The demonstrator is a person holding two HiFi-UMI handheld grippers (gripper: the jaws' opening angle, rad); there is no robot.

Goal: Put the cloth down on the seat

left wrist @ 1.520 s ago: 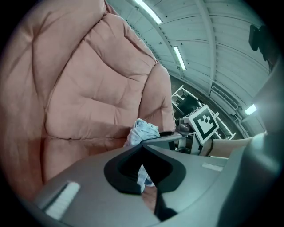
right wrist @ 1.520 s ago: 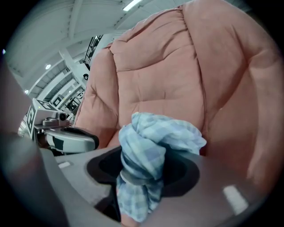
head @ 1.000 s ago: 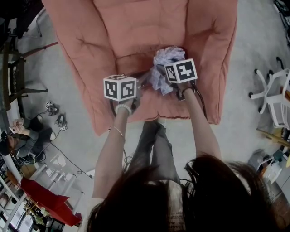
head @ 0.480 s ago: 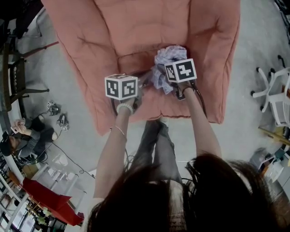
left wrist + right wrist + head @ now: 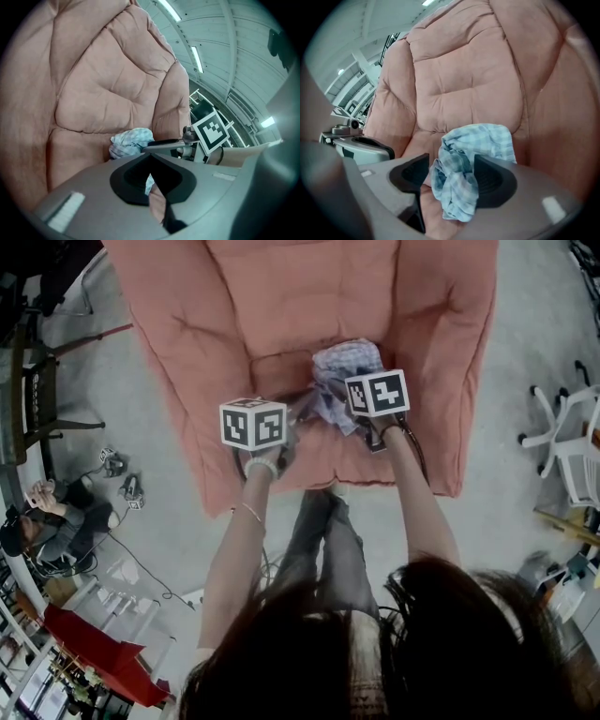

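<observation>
Nearest the person, the right gripper [image 5: 452, 174] tips steeply down over the front of the armchair. Its fingers [image 5: 494, 180] have just been opening and now stand spread wide. The cloth [image 5: 465, 161], a crumpled blue-and-white check, sits bunched in the gap between them. It leans against the finger on the person's right, while bare cushion shows between it and the other finger, so neither pad seems to press on it.

The left gripper [image 5: 150, 161] hangs just to the left of the bundle, at a shallower tilt. Its fingers [image 5: 129, 177] are drawn together at the tips. A pale sliver shows in the slit behind them, and I cannot tell whether that is a pinched corner or cloth seen through the gap.

The bunch runs lengthwise away from the person. Its lower end lies under the right fingers, and its fuller, puffed end is beyond them, toward the backrest [image 5: 478, 79]. It appears to rest on the seat [image 5: 281, 371], near the front of the cushion and a little right of the middle.

The right gripper straddles the cloth and the left is only beside it, so the placing looks nearly complete. The next move likely depends on the right fingers lifting back toward the person, along the cloth's length, so no fold snags on them.
</observation>
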